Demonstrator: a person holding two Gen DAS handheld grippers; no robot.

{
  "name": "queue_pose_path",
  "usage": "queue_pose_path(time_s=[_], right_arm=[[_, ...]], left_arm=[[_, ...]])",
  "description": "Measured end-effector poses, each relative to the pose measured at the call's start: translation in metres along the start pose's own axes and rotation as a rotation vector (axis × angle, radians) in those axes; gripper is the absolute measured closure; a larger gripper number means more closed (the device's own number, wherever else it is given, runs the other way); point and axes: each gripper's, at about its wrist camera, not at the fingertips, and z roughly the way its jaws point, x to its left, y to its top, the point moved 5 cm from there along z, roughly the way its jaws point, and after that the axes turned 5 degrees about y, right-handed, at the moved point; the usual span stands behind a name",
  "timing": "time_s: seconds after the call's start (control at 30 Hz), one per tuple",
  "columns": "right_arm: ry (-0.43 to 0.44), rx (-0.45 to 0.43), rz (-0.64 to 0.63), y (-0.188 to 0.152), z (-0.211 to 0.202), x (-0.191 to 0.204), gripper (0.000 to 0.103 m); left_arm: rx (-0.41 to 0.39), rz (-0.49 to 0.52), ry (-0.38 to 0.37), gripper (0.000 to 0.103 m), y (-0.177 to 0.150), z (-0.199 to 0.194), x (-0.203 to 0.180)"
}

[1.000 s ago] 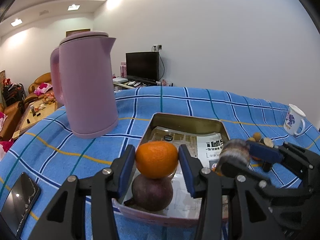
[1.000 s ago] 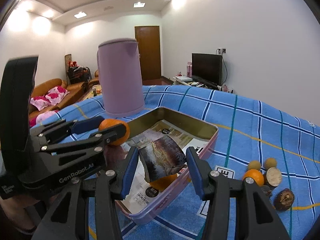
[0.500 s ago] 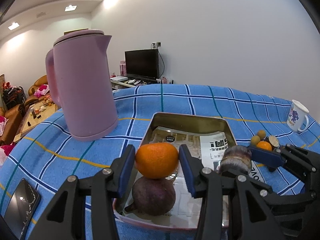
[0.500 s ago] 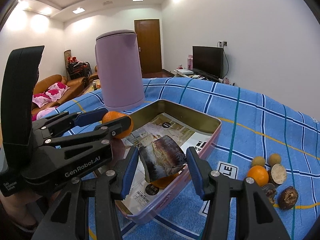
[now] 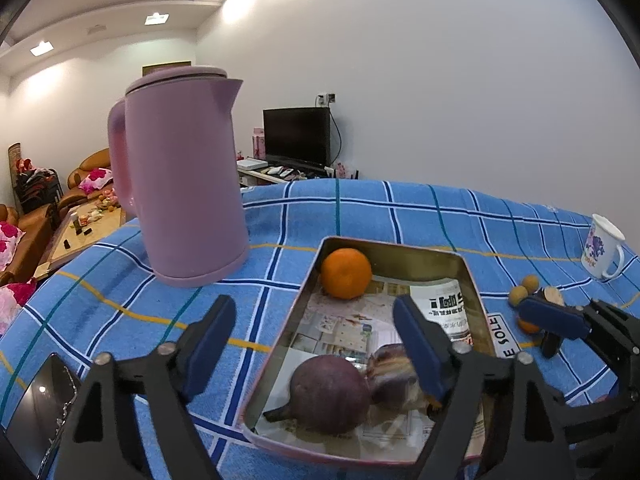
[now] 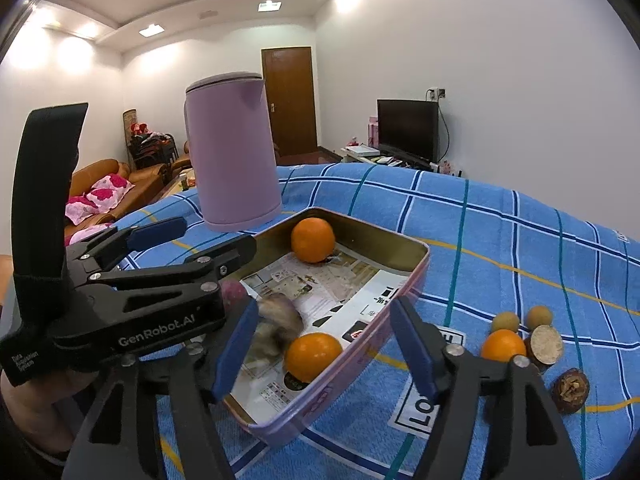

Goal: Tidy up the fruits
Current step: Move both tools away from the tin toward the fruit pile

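My left gripper is opening, with nothing between its pads. The orange it held lies at the far end of the pink tin tray. A dark purple fruit lies at the tray's near end. My right gripper is opening too, empty. A blurred brown-purple fruit piece lies in the tray below it, beside a second orange. The left gripper shows at the left of the right wrist view.
A tall pink kettle stands left of the tray on the blue checked cloth. Loose fruit lies right of the tray: an orange, two longans and cut brown pieces. A mug stands far right, a phone near left.
Both grippers have opened. The orange left the left jaws and now lies at the tray's far end. The brown-purple piece dropped from the right jaws into the tray.
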Motion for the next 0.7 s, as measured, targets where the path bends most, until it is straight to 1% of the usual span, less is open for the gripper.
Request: queue_pose_path(time_s=[0.03, 0.37, 0.53, 0.7], right_arm=[[-0.001, -0.003, 0.002, 0.000, -0.001, -0.001, 0.030], [-0.030, 0.009, 0.018, -0.002, -0.014, -0.011, 0.030], [-0.053, 0.007, 0.024, -0.002, -0.025, -0.020, 0.030], [-0.088, 0.002, 0.028, 0.001, -0.042, -0.039, 0.030]], left_arm=[[-0.005, 0.002, 0.003, 0.013, 0.000, -0.002, 0.000], [0.002, 0.020, -0.009, 0.013, 0.002, -0.008, -0.012], [0.018, 0.028, -0.011, 0.011, 0.005, -0.011, -0.019], [0.018, 0.031, -0.042, 0.010, 0.013, -0.021, -0.031]])
